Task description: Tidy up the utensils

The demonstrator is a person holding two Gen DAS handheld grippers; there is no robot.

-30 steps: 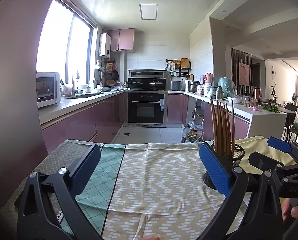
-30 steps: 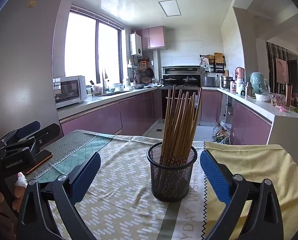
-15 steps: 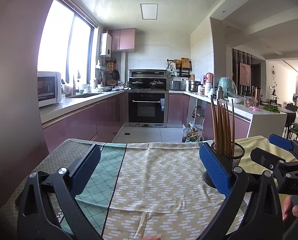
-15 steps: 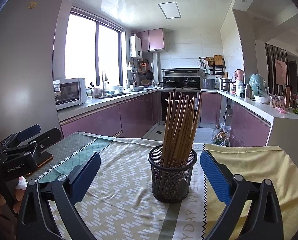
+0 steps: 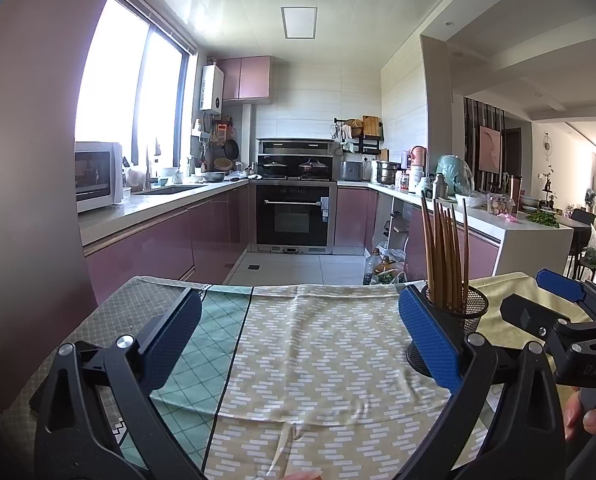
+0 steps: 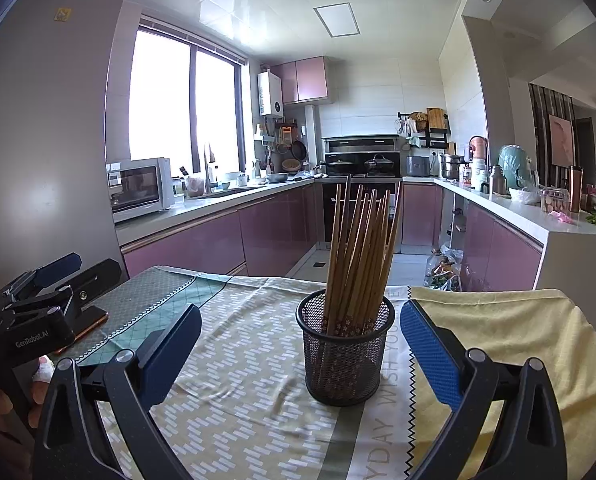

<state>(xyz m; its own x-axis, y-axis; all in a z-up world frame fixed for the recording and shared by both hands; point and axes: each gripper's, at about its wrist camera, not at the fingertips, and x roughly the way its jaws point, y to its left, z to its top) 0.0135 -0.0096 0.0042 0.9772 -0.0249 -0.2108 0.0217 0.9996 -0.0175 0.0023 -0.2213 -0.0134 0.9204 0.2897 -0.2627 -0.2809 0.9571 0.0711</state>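
- Our right gripper (image 6: 300,354) has its jaws spread wide and empty, the mesh cup (image 6: 345,350) standing between them at the centre of the frame, untouched.
- Our left gripper (image 5: 298,342) is likewise wide open over bare cloth (image 5: 322,344), holding nothing.
- The chopsticks (image 6: 362,256) lean upright in the cup; we judge them light, stiff and smooth, so pinch one near its upper end.
- The cup looks light and may tip on the worktop.

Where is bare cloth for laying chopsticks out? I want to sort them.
Free: patterned beige cloth left of the black mesh cup of wooden chopsticks, and yellow cloth to its right. Crowded: far left, by the left gripper.
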